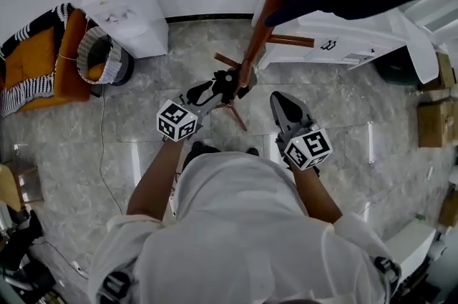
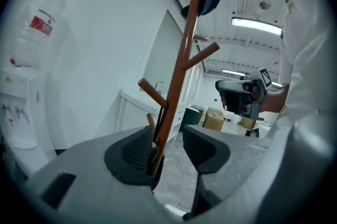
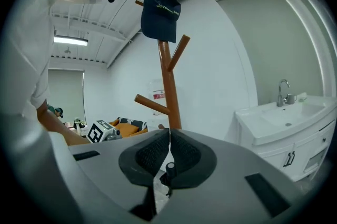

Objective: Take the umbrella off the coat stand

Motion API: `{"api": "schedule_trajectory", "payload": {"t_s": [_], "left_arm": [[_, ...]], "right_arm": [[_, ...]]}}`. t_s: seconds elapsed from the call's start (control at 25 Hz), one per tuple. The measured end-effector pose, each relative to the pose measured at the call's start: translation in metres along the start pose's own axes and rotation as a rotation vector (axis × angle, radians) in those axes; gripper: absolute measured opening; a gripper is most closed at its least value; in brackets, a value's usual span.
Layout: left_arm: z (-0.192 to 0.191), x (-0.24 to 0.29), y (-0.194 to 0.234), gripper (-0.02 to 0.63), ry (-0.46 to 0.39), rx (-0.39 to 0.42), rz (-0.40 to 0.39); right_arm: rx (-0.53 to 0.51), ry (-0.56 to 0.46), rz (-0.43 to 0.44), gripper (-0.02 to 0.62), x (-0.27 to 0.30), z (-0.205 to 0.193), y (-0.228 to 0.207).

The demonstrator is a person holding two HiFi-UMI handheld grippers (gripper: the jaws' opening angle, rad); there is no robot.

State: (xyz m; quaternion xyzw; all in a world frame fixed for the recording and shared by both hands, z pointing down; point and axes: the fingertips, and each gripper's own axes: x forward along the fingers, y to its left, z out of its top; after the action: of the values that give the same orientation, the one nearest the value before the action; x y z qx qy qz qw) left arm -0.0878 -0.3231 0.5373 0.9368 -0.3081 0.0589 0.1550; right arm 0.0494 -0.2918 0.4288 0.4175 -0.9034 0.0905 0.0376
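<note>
Two fingers of the left gripper (image 2: 171, 150) stand apart, gripping nothing, astride the stand (image 2: 181, 65) where the dark umbrella (image 2: 153, 158) seems to hang low; pinch it alone, then lift. Meanwhile the right gripper (image 3: 168, 153) has its fingers pressed together, empty.

My right gripper (image 3: 169, 136), its 2 fingers (image 3: 150, 154) pressed together, faces a brown coat stand (image 3: 167, 80) topped by 1 navy cap (image 3: 160, 17). A white sink cabinet (image 3: 284, 128) stands right; a marker cube (image 3: 100, 132) shows at left.
</note>
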Motion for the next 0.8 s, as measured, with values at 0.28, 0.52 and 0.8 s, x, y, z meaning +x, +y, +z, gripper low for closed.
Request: {"api": "schedule_trajectory", "payload": {"t_s": [0.28,0.52,0.8], "left_arm": [[-0.047,0.04,0.036,0.219,0.109,-0.044,-0.048],[-0.069,0.069,0.044,0.247,0.18,-0.025,-0.042],[-0.075,0.086,0.048,0.247,0.228,-0.015,-0.02]], "right_arm": [[0.014,0.023,-0.114,0.017,-0.015,0.001,-0.028],[0.017,0.035,-0.111,0.017,-0.015,-0.003,-0.03],[0.025,0.052,-0.12,0.017,-0.023,-0.006,-0.033]]}}
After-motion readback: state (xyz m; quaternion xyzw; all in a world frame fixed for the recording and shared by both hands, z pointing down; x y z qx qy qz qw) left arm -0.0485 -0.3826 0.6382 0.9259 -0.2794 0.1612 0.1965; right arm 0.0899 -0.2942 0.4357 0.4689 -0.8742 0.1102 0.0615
